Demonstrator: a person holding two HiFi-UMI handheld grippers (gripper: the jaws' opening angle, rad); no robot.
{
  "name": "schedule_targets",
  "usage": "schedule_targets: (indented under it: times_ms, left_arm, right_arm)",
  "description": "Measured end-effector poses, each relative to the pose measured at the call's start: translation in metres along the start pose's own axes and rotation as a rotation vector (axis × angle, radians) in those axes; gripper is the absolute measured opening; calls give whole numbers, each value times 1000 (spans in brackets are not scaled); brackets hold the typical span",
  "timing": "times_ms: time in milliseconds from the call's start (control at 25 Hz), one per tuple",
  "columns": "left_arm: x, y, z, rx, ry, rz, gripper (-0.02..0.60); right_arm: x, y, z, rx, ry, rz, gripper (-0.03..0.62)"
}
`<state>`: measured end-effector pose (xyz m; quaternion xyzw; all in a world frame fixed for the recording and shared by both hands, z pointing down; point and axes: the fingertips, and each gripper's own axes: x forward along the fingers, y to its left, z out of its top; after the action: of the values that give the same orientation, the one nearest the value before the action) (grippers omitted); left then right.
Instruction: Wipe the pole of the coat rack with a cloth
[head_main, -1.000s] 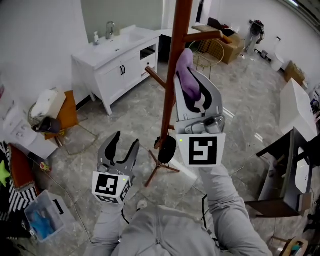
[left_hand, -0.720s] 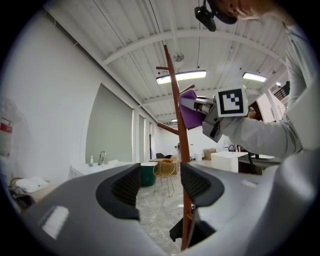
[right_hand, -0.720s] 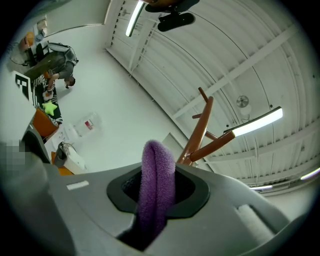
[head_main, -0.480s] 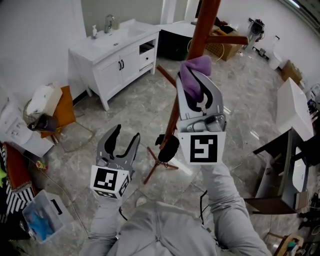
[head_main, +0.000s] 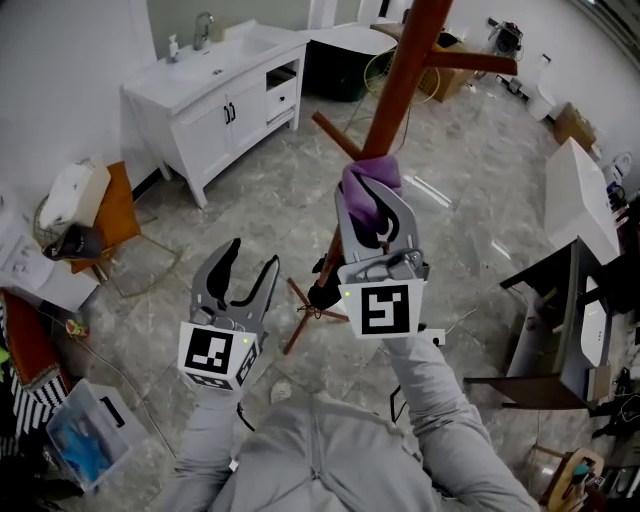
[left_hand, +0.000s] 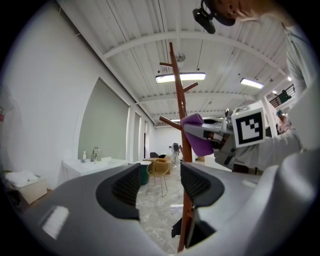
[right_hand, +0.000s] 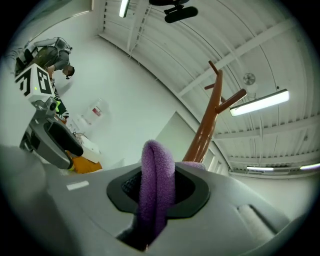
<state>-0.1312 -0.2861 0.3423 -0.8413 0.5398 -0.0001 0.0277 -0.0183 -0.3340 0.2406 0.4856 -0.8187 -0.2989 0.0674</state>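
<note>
Right gripper view shows the cloth (right_hand: 156, 175) clamped between the right gripper (head_main: 370, 205) fingers. Head view shows it against the pole (head_main: 405, 80). Left gripper (head_main: 247, 275) fingers are apart and empty.

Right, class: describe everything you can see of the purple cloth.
The cloth is purple and looks like fluffy terry fabric, folded into a thick loop. The right gripper has its jaws shut on it, with the fold standing up between them. Its bunched end sticks out past the jaw tips and appears to press against the brown pole.

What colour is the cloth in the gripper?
Purple. The cloth shows best in the right gripper view.
</note>
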Motion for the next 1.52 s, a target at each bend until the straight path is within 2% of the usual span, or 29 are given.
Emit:
schedule_targets:
  times_ms: [200, 640, 1160, 1360, 1520]
  left_arm:
    - [-4, 0, -2, -2, 8, -4, 267]
    - [-15, 8, -14, -4, 43, -7, 267]
    - [-17, 10, -27, -13, 74, -14, 267]
    - [-16, 9, -31, -18, 80, -18, 267]
    - [-14, 9, -35, -23, 87, -22, 267]
  right_arm:
    - [-2, 25, -35, 62, 94, 16, 69]
    - [1, 73, -100, 170, 183, 27, 69]
    - [-14, 134, -190, 293, 420, 138, 69]
    - [-21, 150, -214, 325, 484, 166, 69]
    - [-20, 153, -219, 340, 490, 174, 69]
